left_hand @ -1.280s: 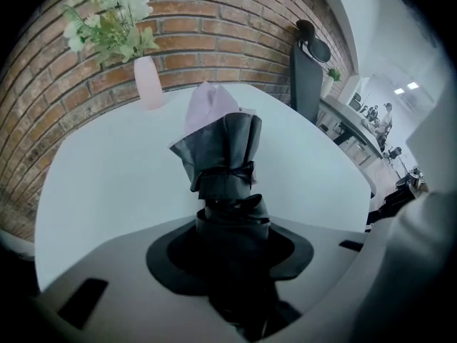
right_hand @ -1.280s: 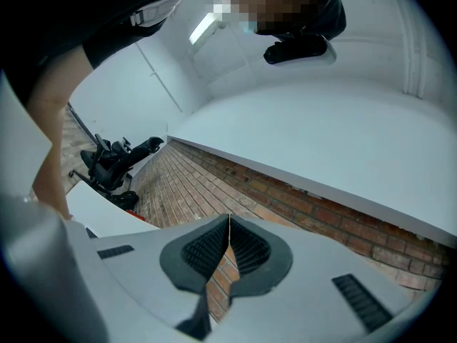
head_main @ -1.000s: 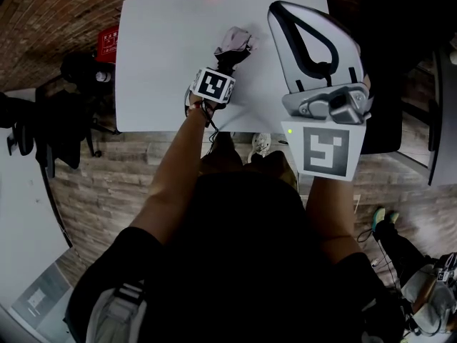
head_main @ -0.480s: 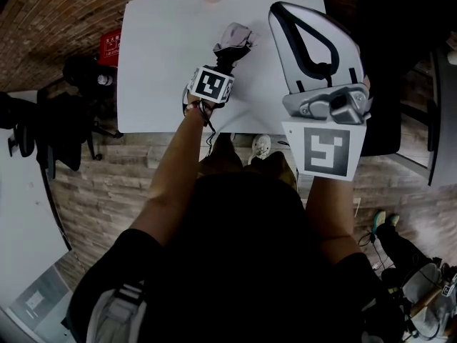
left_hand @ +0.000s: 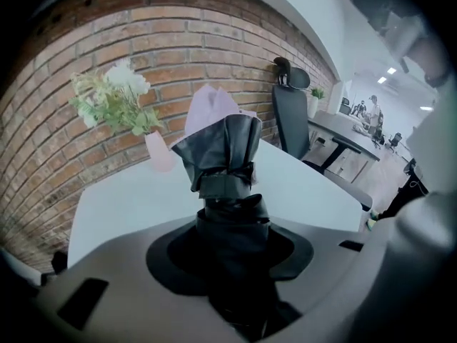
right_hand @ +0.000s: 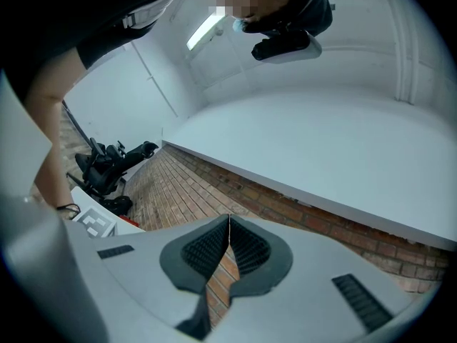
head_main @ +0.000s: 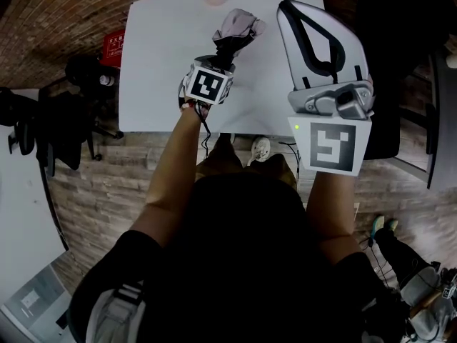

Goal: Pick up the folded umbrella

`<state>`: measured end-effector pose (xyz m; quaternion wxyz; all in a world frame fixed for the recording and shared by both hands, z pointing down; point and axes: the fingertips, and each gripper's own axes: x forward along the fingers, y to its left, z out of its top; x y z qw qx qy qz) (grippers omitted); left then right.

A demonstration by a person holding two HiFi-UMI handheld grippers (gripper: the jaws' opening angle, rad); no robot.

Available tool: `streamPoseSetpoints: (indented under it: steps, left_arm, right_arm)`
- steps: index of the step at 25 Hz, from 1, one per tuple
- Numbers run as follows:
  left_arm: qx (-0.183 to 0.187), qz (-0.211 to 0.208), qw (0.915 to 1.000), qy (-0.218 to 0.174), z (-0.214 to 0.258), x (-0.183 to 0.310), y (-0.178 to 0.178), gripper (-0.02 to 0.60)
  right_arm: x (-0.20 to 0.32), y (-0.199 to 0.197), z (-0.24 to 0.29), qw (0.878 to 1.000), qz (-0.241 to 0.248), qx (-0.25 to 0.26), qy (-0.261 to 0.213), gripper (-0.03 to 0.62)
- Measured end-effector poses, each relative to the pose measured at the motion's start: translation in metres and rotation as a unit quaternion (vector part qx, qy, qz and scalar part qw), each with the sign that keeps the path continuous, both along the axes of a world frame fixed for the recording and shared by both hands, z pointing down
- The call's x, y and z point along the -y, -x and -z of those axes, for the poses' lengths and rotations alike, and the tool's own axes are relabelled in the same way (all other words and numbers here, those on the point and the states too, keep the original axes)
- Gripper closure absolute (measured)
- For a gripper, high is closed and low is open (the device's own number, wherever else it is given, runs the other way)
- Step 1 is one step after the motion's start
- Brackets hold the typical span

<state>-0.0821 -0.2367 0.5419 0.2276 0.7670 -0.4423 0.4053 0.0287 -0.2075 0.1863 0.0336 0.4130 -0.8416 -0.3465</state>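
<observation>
The folded umbrella, black with a pale pink lining and a strap round its middle, hangs above the white table. My left gripper is shut on its lower end and points steeply down. In the left gripper view the umbrella stands up between the jaws, with my left gripper clamped on its base. My right gripper is held high at the right, over the table's right side. In the right gripper view my right gripper is shut, pads together, with nothing between them.
A pink vase with white flowers stands at the table's far edge by the brick wall. A black office chair is at the table's right. Dark chairs and a red box lie left of the table.
The left gripper has risen with the umbrella, lifting it off the table and toward the far edge. The right gripper has stayed almost still.
</observation>
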Motion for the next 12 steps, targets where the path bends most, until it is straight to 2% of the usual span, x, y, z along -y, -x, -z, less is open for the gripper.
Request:
streamPoseSetpoints:
  steps: [4,8,12]
  left_arm:
    - [0.012,-0.011,0.998,-0.061,0.038,0.017,0.0,0.397]
    - [-0.003,-0.007,0.9958,-0.092,0.058,0.023,-0.003,0.397]
    - [-0.003,-0.016,0.9886,-0.149,0.096,0.031,-0.009,0.397]
  right_arm:
    - [-0.002,0.002,0.005,1.0,0.004,0.0,-0.006,0.565]
    - [0.0,0.002,0.006,1.0,0.006,0.0,-0.011,0.565]
    - [-0.002,0.001,0.01,1.0,0.007,-0.001,-0.015,0.565]
